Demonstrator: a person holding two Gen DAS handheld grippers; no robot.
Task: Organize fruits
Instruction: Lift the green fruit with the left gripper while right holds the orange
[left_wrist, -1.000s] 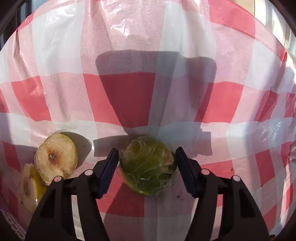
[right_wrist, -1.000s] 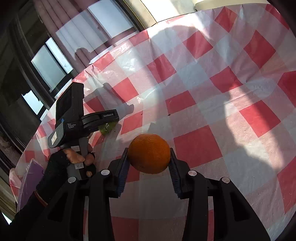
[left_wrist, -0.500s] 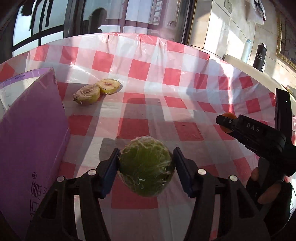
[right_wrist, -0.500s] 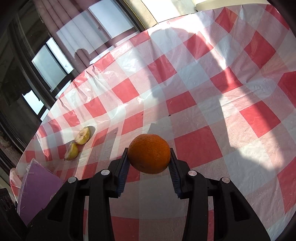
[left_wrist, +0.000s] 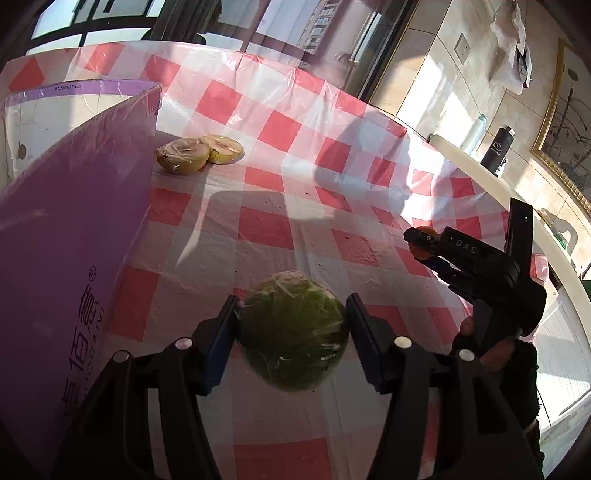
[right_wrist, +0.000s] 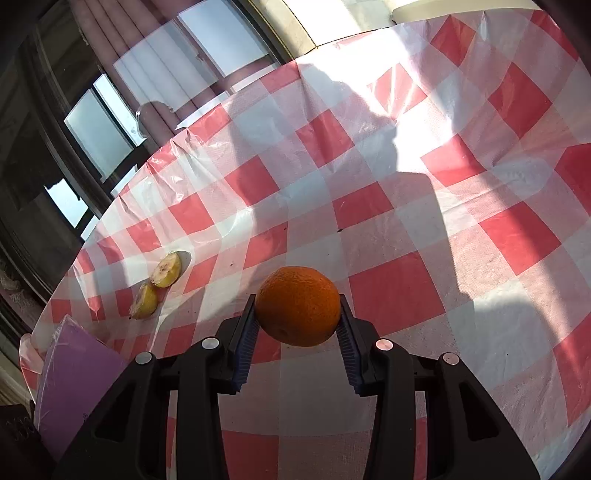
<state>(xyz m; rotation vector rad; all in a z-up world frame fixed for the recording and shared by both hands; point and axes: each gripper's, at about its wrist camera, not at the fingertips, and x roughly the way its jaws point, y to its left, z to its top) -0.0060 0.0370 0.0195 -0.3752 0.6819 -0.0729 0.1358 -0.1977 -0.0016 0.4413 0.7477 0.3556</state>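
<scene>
Leftmost, an open purple box (left_wrist: 74, 258) stands on the checked counter (left_wrist: 295, 166), its side wall close beside the left gripper (left_wrist: 291, 332). That gripper's fingers (left_wrist: 221, 339) pinch a film-wrapped green fruit (left_wrist: 291, 336) held above the cloth, so the box lies left of the fruit and the left hand is the nearer one. Beyond, two wrapped fruit halves (left_wrist: 199, 153) lie touching each other by the box corner. Farther right, the right gripper (right_wrist: 297, 325) clamps an orange (right_wrist: 297, 304) clear of the counter, well apart from the box (right_wrist: 74, 369). Judging by this, the green fruit goes in first.
</scene>
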